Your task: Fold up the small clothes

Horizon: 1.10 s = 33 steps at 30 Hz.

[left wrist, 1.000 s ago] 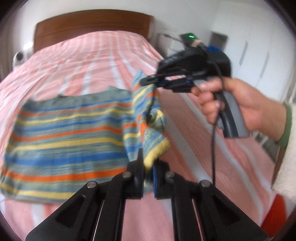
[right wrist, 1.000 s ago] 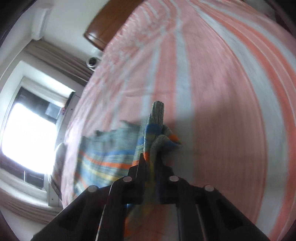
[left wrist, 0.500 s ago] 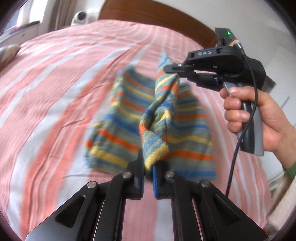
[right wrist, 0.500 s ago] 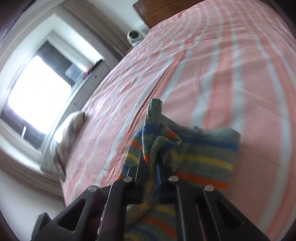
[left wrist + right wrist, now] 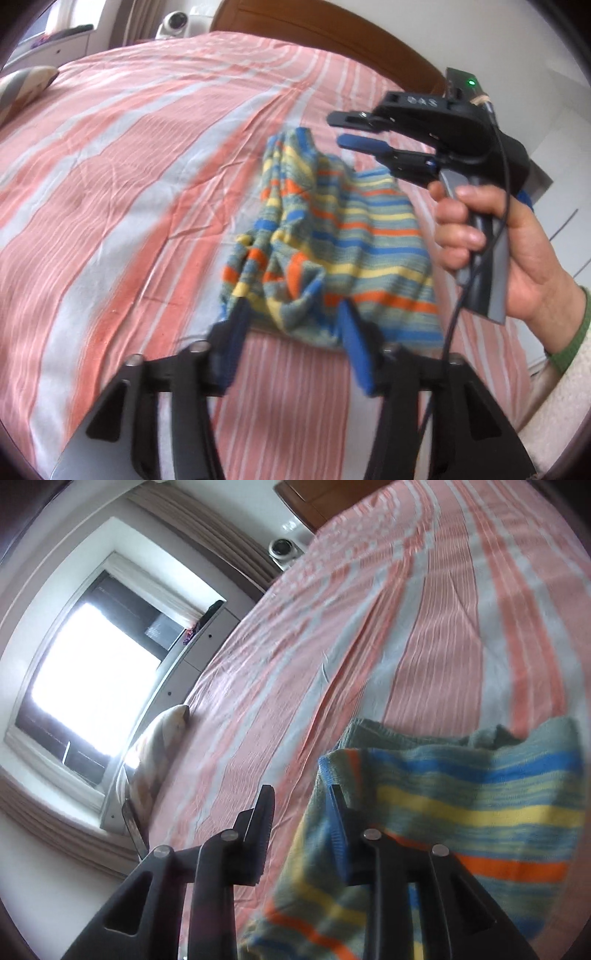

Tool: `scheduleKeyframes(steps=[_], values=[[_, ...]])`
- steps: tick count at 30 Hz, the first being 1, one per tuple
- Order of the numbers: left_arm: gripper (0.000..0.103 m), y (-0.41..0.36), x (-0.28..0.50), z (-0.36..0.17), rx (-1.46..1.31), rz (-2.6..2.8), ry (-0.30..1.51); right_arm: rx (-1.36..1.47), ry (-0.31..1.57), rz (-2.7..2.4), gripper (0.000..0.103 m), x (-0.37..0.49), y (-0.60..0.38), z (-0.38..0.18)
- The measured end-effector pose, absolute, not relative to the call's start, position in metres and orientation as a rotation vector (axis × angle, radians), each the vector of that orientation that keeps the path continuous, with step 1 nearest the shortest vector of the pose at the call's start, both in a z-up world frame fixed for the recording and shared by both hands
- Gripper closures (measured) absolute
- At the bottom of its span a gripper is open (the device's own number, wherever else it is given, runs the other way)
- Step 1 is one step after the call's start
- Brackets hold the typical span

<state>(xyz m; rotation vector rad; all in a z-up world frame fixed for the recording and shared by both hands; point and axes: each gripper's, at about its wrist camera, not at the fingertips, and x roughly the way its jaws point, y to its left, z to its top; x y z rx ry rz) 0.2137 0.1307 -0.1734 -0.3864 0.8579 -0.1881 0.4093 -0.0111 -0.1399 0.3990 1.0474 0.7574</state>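
Observation:
A small knit garment [image 5: 343, 243] with blue, yellow, orange and grey-green stripes lies folded over on the pink-and-white striped bed [image 5: 122, 177]; its left edge is bunched. My left gripper [image 5: 293, 314] is open, its fingers on either side of the garment's near edge, holding nothing. My right gripper [image 5: 338, 129], seen in the left wrist view, is open just above the garment's far corner. In the right wrist view the right gripper [image 5: 299, 794] is open over the garment [image 5: 461, 812].
A wooden headboard [image 5: 332, 33] stands at the far end of the bed. A pillow [image 5: 159, 746] lies at the bed's left edge under a bright window [image 5: 96, 686]. A round white device [image 5: 173, 24] sits beside the headboard.
Both grippers were shut on the garment's folded-over edge and carried it across. Now both have opened and let it drop onto the rest of the garment.

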Motion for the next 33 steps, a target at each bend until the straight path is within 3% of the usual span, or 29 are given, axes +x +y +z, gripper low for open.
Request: scheduleKeyframes(steps=[5, 9, 11, 17, 19, 22, 27, 29, 30, 33], values=[[0.043, 0.13, 0.229, -0.172, -0.359, -0.136, 0.85, 0.239, 0.994, 0.754, 0.073, 0.368, -0.036, -0.117], [0.065, 0.143, 0.243, -0.188, -0.343, -0.059, 0.915, 0.102, 0.974, 0.804, 0.073, 0.32, -0.056, -0.115], [0.066, 0.15, 0.248, -0.194, -0.359, -0.056, 0.935, 0.039, 0.978, 0.824, 0.073, 0.296, -0.062, -0.123], [0.048, 0.167, 0.242, -0.175, -0.372, -0.007, 0.926, -0.012, 1.052, 0.809, 0.069, 0.266, -0.059, -0.157], [0.032, 0.17, 0.243, -0.16, -0.374, -0.026, 0.895, 0.015, 1.037, 0.813, 0.066, 0.268, -0.061, -0.153], [0.022, 0.162, 0.261, -0.142, -0.352, -0.089, 0.874, 0.039, 0.972, 0.785, 0.058, 0.273, -0.07, -0.135], [0.02, 0.119, 0.313, -0.15, -0.14, -0.145, 0.934, 0.057, 0.909, 0.674, 0.058, 0.293, -0.095, -0.119], [0.025, 0.112, 0.33, -0.169, -0.026, -0.076, 0.967, 0.065, 0.925, 0.655, 0.058, 0.303, -0.098, -0.126], [0.032, 0.115, 0.331, -0.175, 0.008, -0.047, 0.984, 0.067, 0.942, 0.657, 0.058, 0.306, -0.098, -0.131], [0.031, 0.141, 0.336, -0.19, -0.065, -0.07, 1.03, 0.111, 1.063, 0.641, 0.058, 0.318, -0.102, -0.165]])
